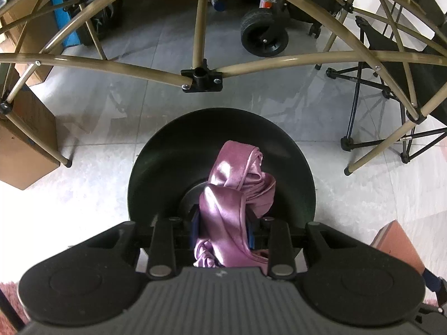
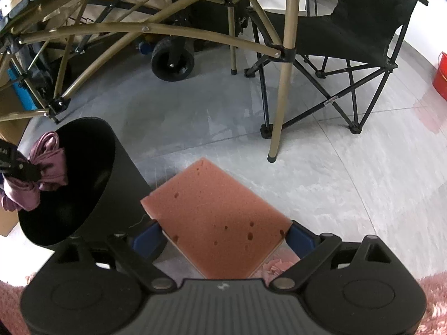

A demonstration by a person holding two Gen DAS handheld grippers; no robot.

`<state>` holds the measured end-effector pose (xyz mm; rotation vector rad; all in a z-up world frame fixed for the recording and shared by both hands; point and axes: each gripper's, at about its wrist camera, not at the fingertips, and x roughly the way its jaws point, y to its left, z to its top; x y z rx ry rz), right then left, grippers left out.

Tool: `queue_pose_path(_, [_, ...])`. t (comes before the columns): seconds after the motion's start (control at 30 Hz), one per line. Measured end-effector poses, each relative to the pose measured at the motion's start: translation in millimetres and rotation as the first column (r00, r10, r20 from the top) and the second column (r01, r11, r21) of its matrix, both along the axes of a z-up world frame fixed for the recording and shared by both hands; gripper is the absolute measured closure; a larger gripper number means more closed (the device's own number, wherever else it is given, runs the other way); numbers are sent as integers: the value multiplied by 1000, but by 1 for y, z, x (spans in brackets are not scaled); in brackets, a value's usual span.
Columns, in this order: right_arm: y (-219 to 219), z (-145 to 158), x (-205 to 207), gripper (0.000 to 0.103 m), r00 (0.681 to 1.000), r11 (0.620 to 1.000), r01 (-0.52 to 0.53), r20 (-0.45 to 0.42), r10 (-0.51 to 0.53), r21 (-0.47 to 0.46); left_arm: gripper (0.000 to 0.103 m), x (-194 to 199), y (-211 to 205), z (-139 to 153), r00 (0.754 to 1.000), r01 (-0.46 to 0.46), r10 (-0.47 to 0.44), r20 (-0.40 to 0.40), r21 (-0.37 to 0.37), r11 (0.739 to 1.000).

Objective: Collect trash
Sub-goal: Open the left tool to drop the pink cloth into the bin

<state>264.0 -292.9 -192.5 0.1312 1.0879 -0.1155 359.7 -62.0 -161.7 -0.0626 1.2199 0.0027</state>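
Left gripper (image 1: pixel 223 223), jaws clamped on crumpled pink cloth (image 1: pixel 237 184), hangs over the black bin (image 1: pixel 156 173) at frame centre: deposit step; next, release. Right gripper (image 2: pixel 225 231), jaws pinching a pink sponge (image 2: pixel 215 209), waits lower centre, bin (image 2: pixel 92 167) at left. Beyond: table legs (image 2: pixel 282 83) and folding chair (image 2: pixel 349 42); neither looks obstructive.

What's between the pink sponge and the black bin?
Only bare grey floor: in the right wrist view, the pink sponge sits beside the black bin with nothing between them.
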Motion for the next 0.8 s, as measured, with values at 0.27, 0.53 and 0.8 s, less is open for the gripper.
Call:
queue_pose_path(0.27, [-3, -1, 1, 8, 1000, 1000, 6, -3, -6, 9, 3, 0, -4, 2, 1000, -22, 22, 17, 25, 999])
queue_pose_path(0.53, [-3, 0, -1, 8, 1000, 1000, 3, 1, -3, 11, 0, -1, -1, 0, 999, -32, 32, -10, 23, 999])
queue_pose_path(0.8, [-3, 0, -1, 8, 1000, 1000, 2, 2, -2, 5, 0, -2, 1, 1, 999, -39, 39, -17, 19, 999])
